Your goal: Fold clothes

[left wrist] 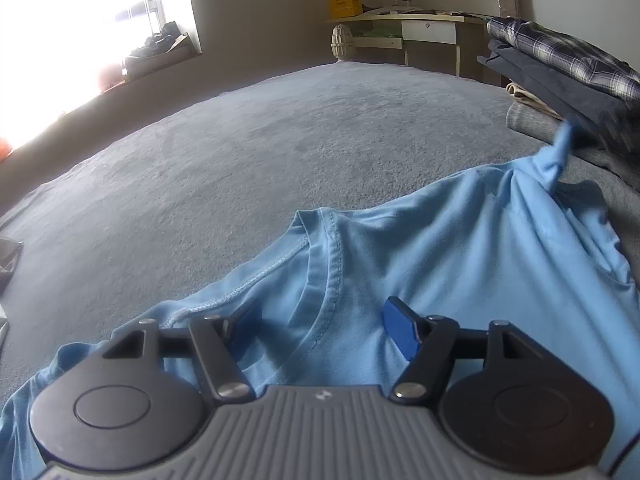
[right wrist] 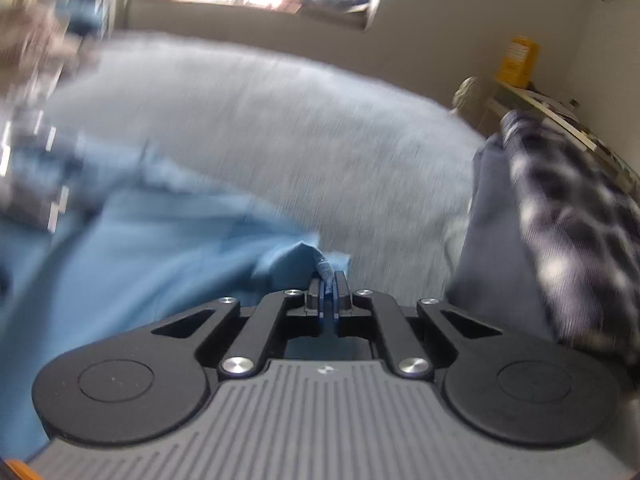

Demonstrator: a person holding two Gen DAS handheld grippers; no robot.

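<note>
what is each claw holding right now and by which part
The right claw is shut on a bunched edge of the blue shirt, pulled up from the bed. The left claw is open over the collar, holding nothing.

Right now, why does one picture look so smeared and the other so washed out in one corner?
Right wrist view: motion blur smears the bed and plaid shirt; only the right gripper, shut on the blue shirt, stays crisp. Left wrist view: sharp, but the window is blown out to white glare, and the fisheye lens bends the bed's edge into a curve.
</note>
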